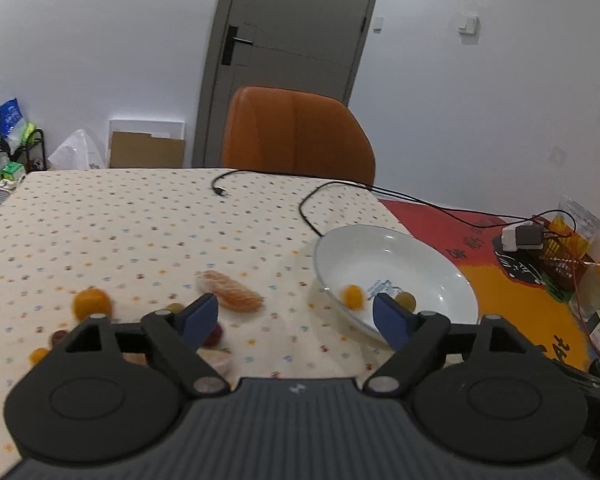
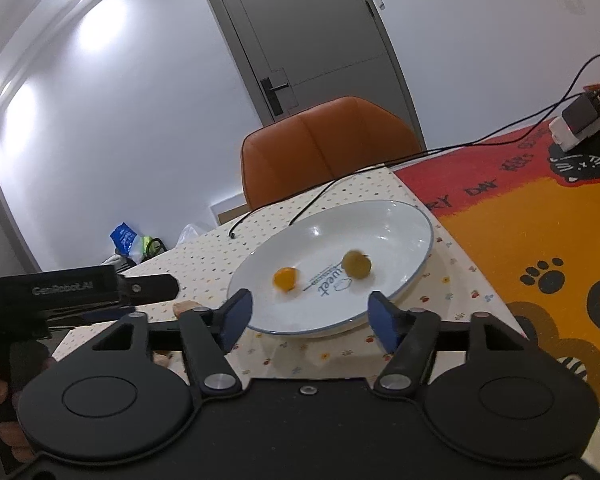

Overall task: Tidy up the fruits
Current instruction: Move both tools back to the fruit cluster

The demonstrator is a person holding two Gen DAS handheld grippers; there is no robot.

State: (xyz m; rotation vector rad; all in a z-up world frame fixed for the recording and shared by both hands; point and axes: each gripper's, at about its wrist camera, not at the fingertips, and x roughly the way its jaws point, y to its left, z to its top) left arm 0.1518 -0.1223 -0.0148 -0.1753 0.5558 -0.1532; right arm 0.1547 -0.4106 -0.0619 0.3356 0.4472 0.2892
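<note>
From the left wrist view, the left tool hung with its blue-padded fingers spread apart and nothing between them, above the surface, which wore a cream cloth printed with small coloured dots. The white plate, glossy ceramic with a thin blue rim, sat to the right on that cloth and already carried two small round fruits: an orange fruit and an olive-green fruit. Still loose on the cloth lay a larger orange fruit at the left, a small dark red fruit partly hidden behind the left finger, and some further small pieces near the tool body, too blurred to name. A salmon sushi piece, oblong with striped orange flesh on pale rice, rested between the loose fruits and the plate. I judged the sorting as begun but mostly left to do.

From the right wrist view, the right tool was likewise spread wide and empty, poised just short of the plate. There the orange fruit and the green fruit lay well apart on either side of blue lettering, both smooth and rounded, likely to roll on the slick glaze. The other tool's black body showed at the left edge.
</note>
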